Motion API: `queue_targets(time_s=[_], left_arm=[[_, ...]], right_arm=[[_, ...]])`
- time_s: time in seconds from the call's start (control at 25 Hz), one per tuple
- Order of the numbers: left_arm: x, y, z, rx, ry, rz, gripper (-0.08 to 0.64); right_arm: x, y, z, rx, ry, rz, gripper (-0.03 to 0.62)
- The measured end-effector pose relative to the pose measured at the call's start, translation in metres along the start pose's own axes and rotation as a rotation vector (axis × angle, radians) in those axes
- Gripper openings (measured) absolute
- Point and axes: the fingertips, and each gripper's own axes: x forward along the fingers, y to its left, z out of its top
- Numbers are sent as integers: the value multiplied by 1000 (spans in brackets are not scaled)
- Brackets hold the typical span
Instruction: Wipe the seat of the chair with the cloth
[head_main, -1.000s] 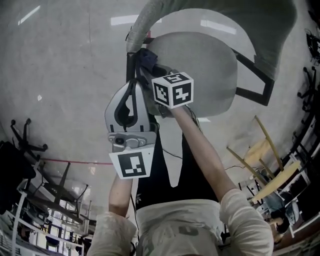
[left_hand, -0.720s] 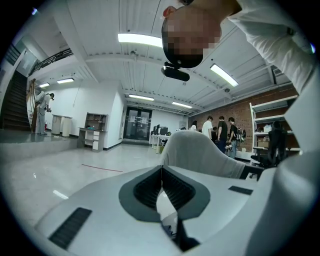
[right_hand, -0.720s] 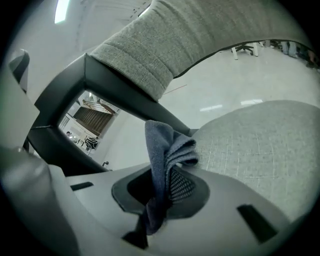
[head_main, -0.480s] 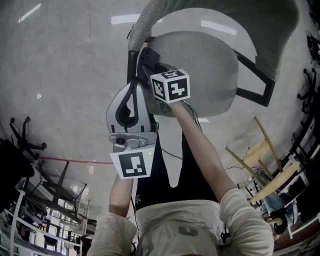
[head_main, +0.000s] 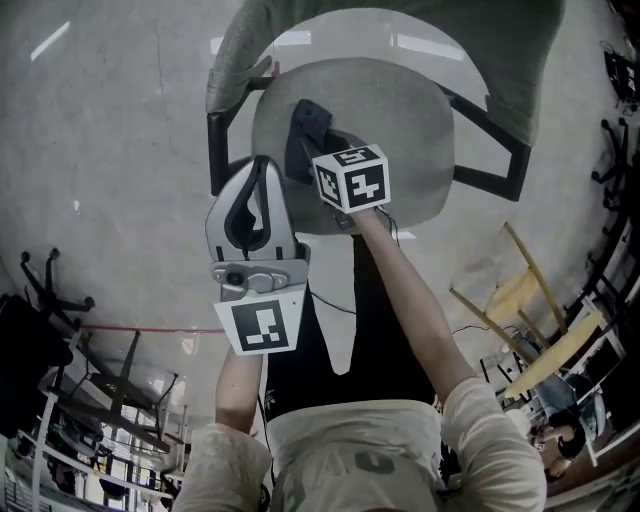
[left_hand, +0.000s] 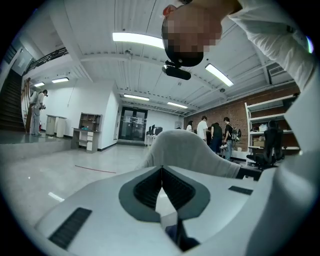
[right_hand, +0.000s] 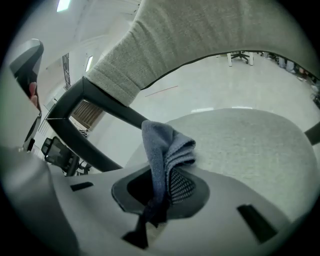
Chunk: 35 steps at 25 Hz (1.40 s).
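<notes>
Glossy grey floor. Grey fabric chair seat. Right gripper clamps blue cloth by seat's left edge. Left gripper closed, empty, near seat's front-left corner.

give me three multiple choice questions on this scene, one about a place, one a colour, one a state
1. Where is the cloth? A in the right gripper's jaws; B on the floor; C over the backrest.
2. What colour is the cloth? A red; B blue; C yellow.
3. How do the left gripper's jaws stand? A wide apart; B shut on the cloth; C together, empty.

Answers: 1 A, the right gripper view shows it pinched between the jaws. 2 B, it looks blue there. 3 C, the left gripper view shows the tips meeting.
</notes>
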Motion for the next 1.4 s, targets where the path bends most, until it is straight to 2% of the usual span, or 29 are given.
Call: queue_targets(time_s=[0.4,0.68,0.84,1.08,1.24,1.4], left_arm=[[20,-45,-1,12,7,-53,15],[34,-81,-2,21,12,-87,15],[46,-100,2,14,5,-99,15],[53,-117,-4,13,40,-117,15],[54,-121,2,18,29,-119,15],[53,-120,3,22,30,-122,15]], right_arm=[[-54,-86,-20,-41,18,-126,49],[-103,-164,-36,-7,31,-283,49],[-127,-200,-39,-62,55,-374,49],[-149,-222,-44,-38,81,-501,49],[-155,-231,-46,17,76,-562,49],[-156,-238,-47,32,72,-628,49]])
